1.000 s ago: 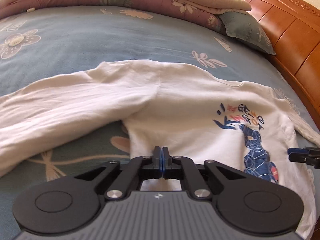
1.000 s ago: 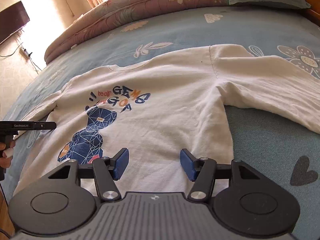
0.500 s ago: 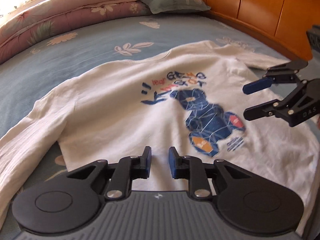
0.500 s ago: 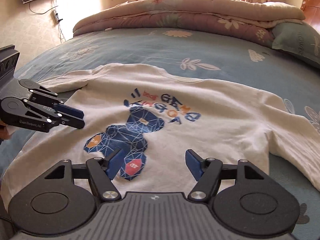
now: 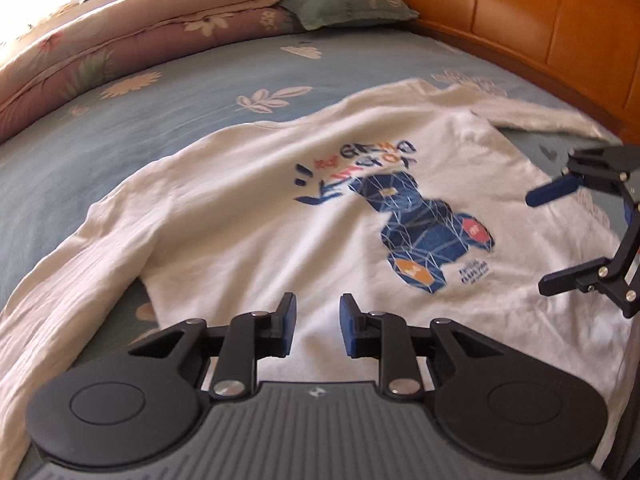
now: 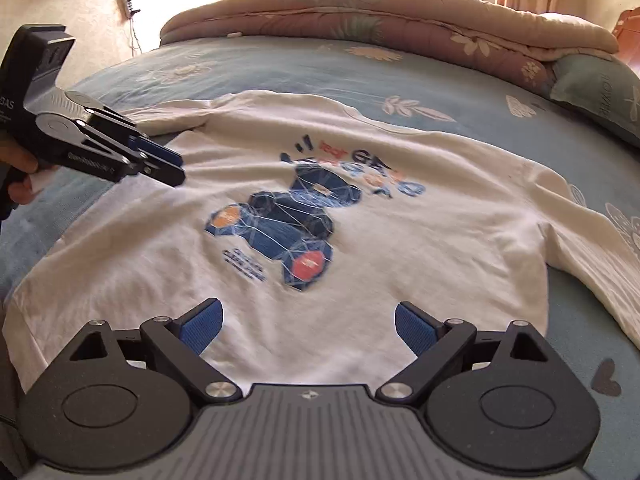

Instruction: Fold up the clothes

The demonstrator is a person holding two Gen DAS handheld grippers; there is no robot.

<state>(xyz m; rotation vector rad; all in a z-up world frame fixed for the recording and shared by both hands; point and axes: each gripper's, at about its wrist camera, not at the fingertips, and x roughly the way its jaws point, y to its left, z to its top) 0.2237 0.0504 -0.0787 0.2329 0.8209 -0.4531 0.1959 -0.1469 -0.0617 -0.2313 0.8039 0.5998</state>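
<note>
A white long-sleeved shirt [image 5: 260,200] with a blue bear print lies spread front-up on the blue flowered bed sheet [image 5: 120,128]. My left gripper [image 5: 318,308] hovers over the shirt's hem near the left sleeve, open by a narrow gap and holding nothing. At the right edge of the left wrist view, my right gripper [image 5: 538,242] stands wide open above the shirt's other side. In the right wrist view the shirt [image 6: 400,260] fills the middle. My right gripper [image 6: 308,312] is wide open and empty over the hem. My left gripper [image 6: 176,168] is above the far sleeve side.
A folded quilt [image 5: 140,36] and a green pillow [image 5: 344,0] lie at the head of the bed. A wooden headboard [image 5: 540,20] runs along the right. A hand [image 6: 20,176] holds the left gripper at the bed's edge.
My left gripper has gone from shut to open. Both cameras have swung round to face the bear print, and each gripper has come further into the other's view.
</note>
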